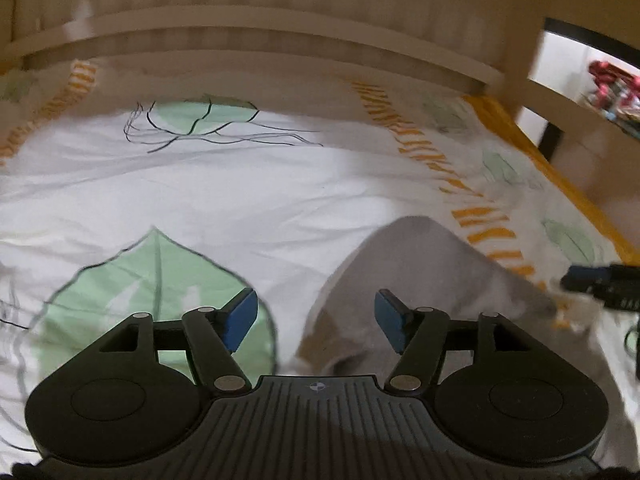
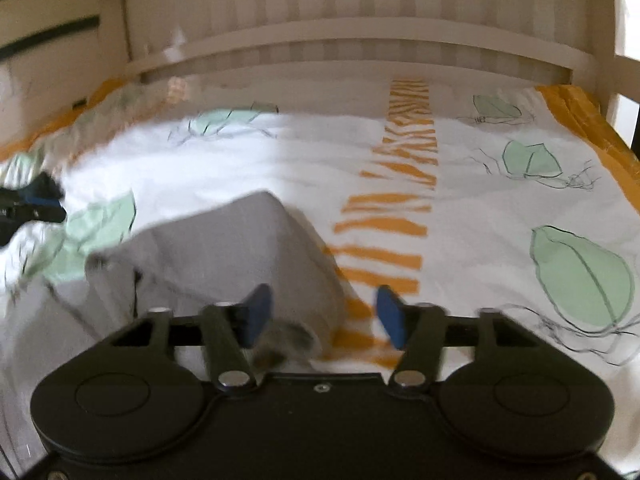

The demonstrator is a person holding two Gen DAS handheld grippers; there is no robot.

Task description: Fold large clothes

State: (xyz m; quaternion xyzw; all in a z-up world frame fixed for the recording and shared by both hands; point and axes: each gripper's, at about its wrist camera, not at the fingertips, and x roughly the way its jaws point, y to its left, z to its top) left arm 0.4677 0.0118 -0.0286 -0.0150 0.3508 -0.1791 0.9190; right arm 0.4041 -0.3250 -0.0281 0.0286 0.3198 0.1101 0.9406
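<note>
A grey garment (image 1: 424,276) lies bunched on a bed with a white sheet (image 1: 240,192) printed with green leaves and orange stripes. In the left wrist view it sits ahead and right of my left gripper (image 1: 316,320), which is open and empty. In the right wrist view the garment (image 2: 224,256) lies ahead and to the left, its near end reaching between the blue pads of my right gripper (image 2: 322,316), which is open. The right gripper shows at the right edge of the left wrist view (image 1: 600,280); the left gripper shows at the left edge of the right wrist view (image 2: 32,204).
A beige slatted headboard (image 1: 280,32) runs across the far end of the bed. The sheet's orange border (image 1: 560,176) marks the right bed edge, with a wooden post (image 1: 524,60) beyond. The picture is motion-blurred.
</note>
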